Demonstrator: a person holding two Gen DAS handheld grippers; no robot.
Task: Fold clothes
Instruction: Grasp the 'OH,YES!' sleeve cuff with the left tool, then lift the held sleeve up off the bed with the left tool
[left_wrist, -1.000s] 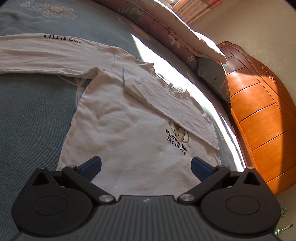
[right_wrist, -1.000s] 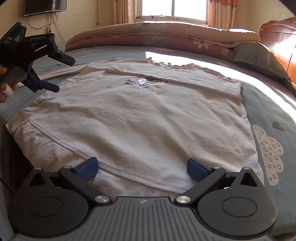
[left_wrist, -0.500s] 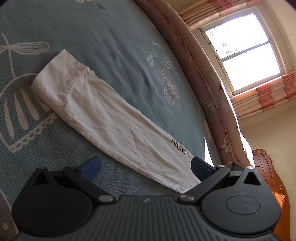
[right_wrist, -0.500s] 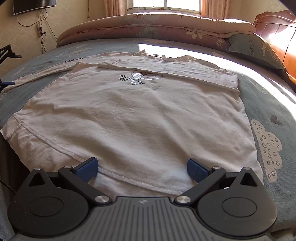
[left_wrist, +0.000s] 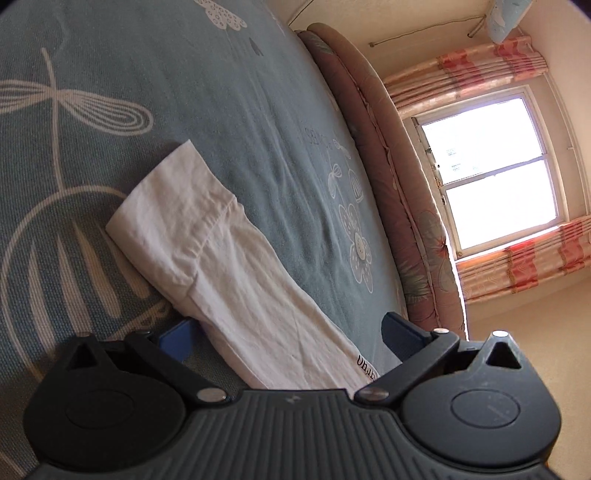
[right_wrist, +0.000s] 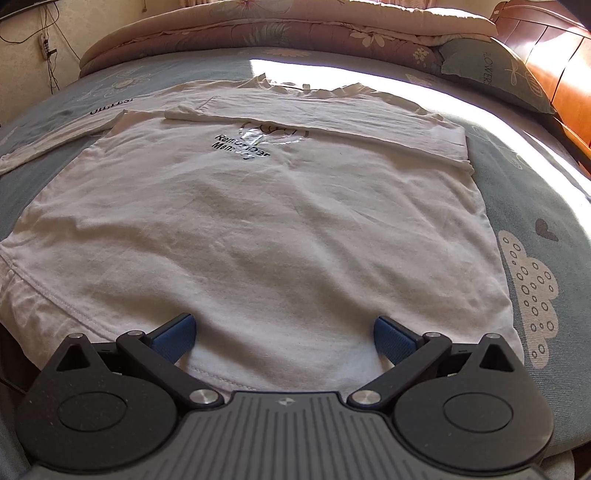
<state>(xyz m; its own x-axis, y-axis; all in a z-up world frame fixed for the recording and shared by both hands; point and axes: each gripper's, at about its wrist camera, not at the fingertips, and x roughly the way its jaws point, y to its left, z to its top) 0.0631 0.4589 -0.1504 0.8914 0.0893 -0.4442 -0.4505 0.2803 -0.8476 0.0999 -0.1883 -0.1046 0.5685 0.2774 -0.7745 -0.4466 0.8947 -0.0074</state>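
Left tongs (left_wrist: 284, 334) now closer over sleeve (left_wrist: 229, 273), still spread.

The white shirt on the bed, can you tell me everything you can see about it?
The white shirt is long-sleeved, thin, slightly wrinkled cloth, lying flat on the blue bedsheet. Black words on the chest read "Remember Memory". One sleeve is folded across the chest; the other sleeve stretches out to the side, with small black lettering. The open left gripper straddles that sleeve. The open right gripper sits over the hem.
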